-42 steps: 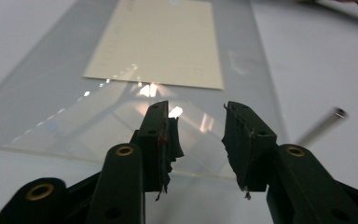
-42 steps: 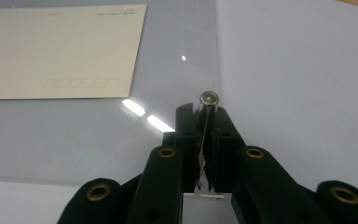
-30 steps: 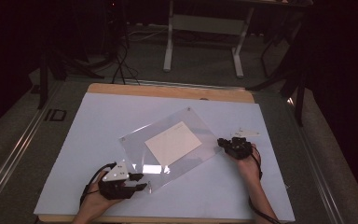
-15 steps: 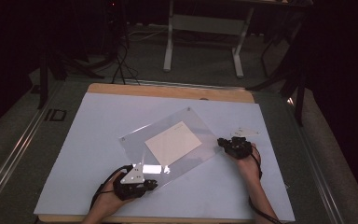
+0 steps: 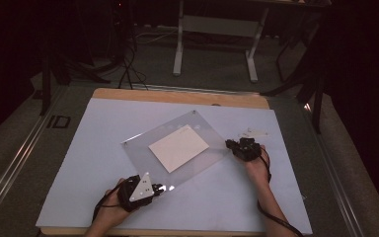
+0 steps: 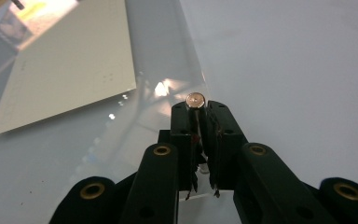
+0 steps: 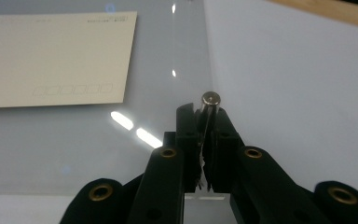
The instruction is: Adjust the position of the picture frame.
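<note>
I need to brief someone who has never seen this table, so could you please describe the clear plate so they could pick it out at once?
On the white table sheet, look at the middle, between the left gripper and right gripper. The clear plate lies there, turned askew, with a cream card at its centre. It alone is see-through and glints, with small metal studs at the corners both grippers pinch.

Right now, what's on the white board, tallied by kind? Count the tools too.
Clear plastic sheet: 1
Cream paper card: 1
Metal corner studs, the ones I can make out: 3
Tools, left and right: 2
Total: 7
</note>
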Available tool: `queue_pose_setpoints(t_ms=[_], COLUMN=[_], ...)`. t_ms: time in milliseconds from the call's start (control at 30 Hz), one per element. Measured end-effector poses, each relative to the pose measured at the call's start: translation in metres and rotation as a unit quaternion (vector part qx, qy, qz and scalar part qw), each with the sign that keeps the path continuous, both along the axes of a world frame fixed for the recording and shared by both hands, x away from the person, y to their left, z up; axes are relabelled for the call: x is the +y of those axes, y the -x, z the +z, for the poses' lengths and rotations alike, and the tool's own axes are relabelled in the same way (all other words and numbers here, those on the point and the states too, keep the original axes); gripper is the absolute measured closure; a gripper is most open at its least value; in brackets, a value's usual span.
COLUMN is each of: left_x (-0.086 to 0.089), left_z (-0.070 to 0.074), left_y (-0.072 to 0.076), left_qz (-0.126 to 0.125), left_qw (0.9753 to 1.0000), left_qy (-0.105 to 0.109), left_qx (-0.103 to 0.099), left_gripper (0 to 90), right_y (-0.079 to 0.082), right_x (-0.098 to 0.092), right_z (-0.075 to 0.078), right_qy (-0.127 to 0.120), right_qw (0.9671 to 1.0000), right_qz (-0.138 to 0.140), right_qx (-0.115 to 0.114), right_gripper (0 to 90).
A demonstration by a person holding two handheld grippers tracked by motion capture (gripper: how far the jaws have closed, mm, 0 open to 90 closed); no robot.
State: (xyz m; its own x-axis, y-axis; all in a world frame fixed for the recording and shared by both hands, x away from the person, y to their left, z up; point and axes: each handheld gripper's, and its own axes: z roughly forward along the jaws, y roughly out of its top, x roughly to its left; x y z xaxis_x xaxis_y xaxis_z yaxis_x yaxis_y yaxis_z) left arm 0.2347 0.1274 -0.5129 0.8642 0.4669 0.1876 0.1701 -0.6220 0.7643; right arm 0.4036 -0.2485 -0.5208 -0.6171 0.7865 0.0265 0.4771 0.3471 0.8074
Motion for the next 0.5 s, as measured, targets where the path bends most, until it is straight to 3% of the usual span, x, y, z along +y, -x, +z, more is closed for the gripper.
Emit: queue_pose_setpoints(t_ms=[100, 133, 333, 500], left_x=[0.005, 0.005, 0.004, -0.001], left_z=[0.002, 0.004, 0.009, 0.010], left_y=[0.005, 0.009, 0.018, 0.027], left_qz=[0.006, 0.006, 0.020, 0.035], left_qw=[0.9999, 0.9999, 0.9988, 0.9978], left_qy=[0.007, -0.003, -0.016, -0.025], left_qx=[-0.004, -0.015, -0.042, -0.051], left_gripper=[82.3, 82.3, 82.3, 81.9], right_y=[-0.009, -0.015, -0.035, -0.052], right_x=[0.013, 0.022, 0.045, 0.067], right_z=[0.006, 0.008, 0.012, 0.017], right_qy=[0.001, 0.000, -0.014, -0.015], right_qw=[0.9999, 0.9999, 0.9997, 0.9994], right_qz=[0.009, 0.014, 0.019, 0.030], right_qx=[-0.003, -0.006, -0.008, 0.000], right_gripper=[85.5, 85.5, 85.6, 85.6])
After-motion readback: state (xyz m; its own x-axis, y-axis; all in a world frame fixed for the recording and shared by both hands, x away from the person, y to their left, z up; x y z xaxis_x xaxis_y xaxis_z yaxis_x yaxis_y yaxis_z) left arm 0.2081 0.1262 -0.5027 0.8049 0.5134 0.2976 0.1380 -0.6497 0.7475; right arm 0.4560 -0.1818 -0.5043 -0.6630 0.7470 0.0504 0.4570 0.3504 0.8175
